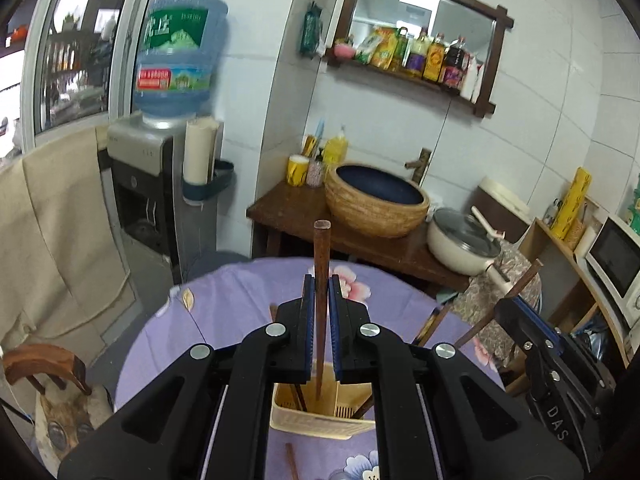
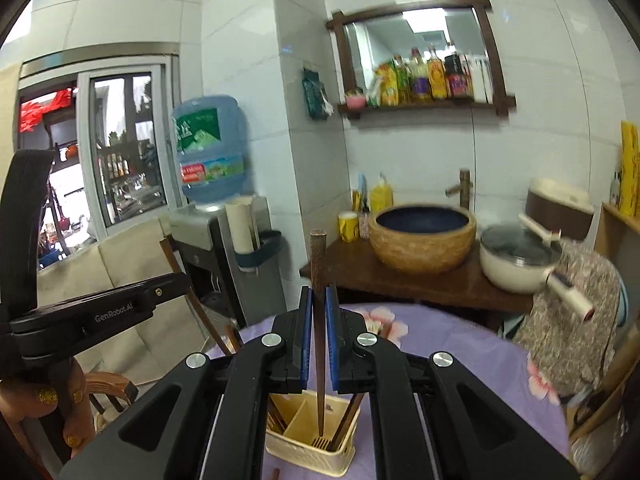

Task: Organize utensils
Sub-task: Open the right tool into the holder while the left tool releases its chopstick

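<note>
Both grippers—left (image 1: pixel 319 284), right (image 2: pixel 319 294)—fingers clamped, level.

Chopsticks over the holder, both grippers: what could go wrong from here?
1. The left gripper and right gripper each hold a chopstick above the same cream holder; the grippers could collide.
2. Chopsticks already in the holder lean across it; a dropped stick could catch on them.
3. The light holder might tip on the purple tablecloth if nudged.
</note>
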{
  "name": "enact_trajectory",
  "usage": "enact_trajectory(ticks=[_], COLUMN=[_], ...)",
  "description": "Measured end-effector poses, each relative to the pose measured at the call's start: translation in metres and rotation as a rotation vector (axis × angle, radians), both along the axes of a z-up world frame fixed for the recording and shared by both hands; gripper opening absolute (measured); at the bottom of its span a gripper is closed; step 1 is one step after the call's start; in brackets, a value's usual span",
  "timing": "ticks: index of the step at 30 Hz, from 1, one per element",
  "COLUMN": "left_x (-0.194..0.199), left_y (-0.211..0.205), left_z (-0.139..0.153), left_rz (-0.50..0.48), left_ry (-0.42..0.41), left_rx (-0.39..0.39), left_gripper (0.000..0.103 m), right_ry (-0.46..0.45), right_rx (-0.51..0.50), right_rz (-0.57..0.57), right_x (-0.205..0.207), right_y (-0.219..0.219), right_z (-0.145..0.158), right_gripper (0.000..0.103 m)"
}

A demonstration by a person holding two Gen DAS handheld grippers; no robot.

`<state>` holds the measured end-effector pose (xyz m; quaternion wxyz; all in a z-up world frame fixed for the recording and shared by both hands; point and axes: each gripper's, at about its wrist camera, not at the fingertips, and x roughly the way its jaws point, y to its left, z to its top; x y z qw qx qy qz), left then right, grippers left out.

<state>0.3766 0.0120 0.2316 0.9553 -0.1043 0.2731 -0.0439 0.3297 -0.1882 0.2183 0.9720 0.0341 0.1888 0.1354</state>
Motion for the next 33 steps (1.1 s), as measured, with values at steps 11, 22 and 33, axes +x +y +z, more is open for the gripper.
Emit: enact_trajectory(ticks=[11, 22, 33], left_x=[0.017, -0.002, -0.074], left_y=[-0.006, -0.002, 0.037], left_z=[-0.103, -0.114, -0.15], left_rz=[0.002, -0.011, 0.028], left_ry=[0.149, 0.12, 0.112], left_rx=[0.013, 0.03, -0.03], left_gripper=[0.007, 0.018, 0.074], right_ry=[0.115, 0.047, 0.099], right_rx=[-0.004, 0.007, -0.058], right_rz=[-0.004, 0.001, 0.051], right_x=[0.015, -0.007, -0.064], right_y=[0.003, -0.01, -0.013], right_z=[-0.068, -0.07, -0.11], right_gripper=[0.007, 0.026, 0.041])
